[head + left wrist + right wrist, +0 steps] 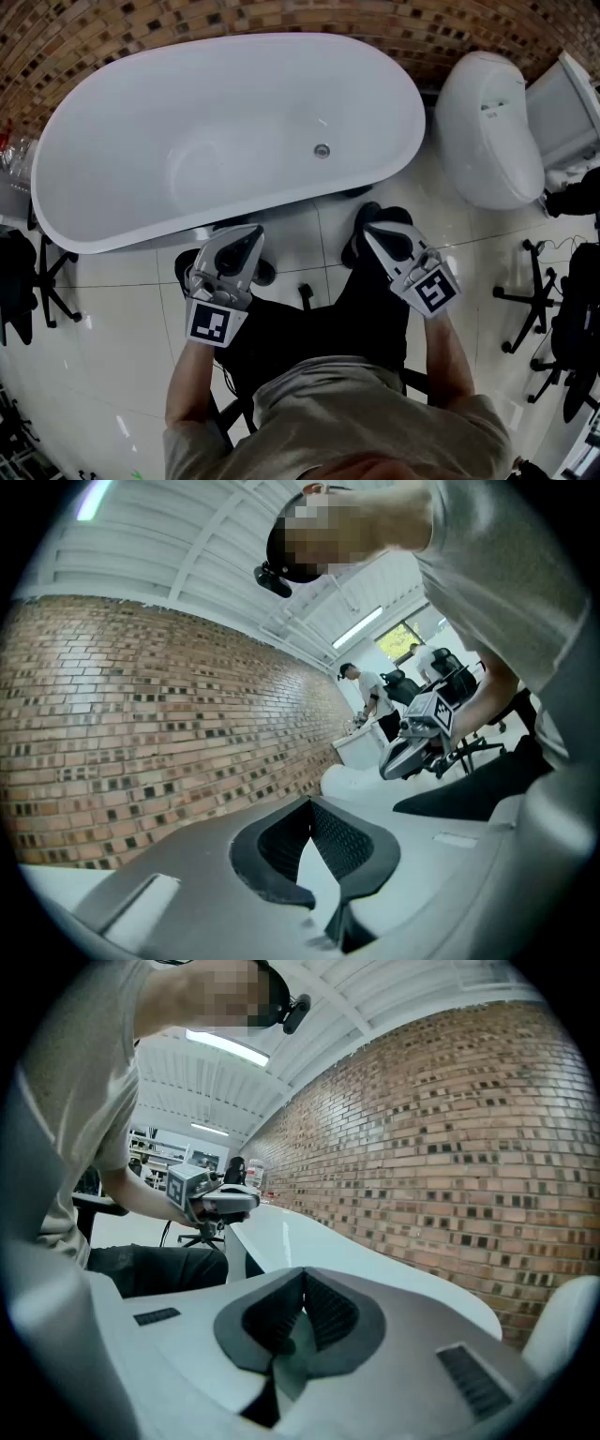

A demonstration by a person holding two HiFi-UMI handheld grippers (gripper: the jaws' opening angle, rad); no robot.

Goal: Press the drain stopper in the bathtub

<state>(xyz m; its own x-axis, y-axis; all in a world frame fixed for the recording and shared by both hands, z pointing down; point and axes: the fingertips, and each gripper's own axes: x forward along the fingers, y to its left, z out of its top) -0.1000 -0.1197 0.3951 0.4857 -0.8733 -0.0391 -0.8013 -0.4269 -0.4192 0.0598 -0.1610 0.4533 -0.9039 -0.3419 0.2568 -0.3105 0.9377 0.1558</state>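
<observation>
Brown brick walling crosses the frame's top behind one white oval bathtub (234,84). At lower centre-left, the left gripper (246,234) has its fingers closed on nothing. One small round metal drain stopper (322,150) sits on the tub floor, upper centre. The right gripper (377,234), one of two, is likewise closed and empty. A closed tip should come down squarely on the stopper.

The drain stopper (322,150) is too small to tell whether pressed.

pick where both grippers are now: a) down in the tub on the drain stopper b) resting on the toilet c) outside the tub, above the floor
c: the left gripper and right gripper are both outside the bathtub rim, well short of the drain stopper.
</observation>
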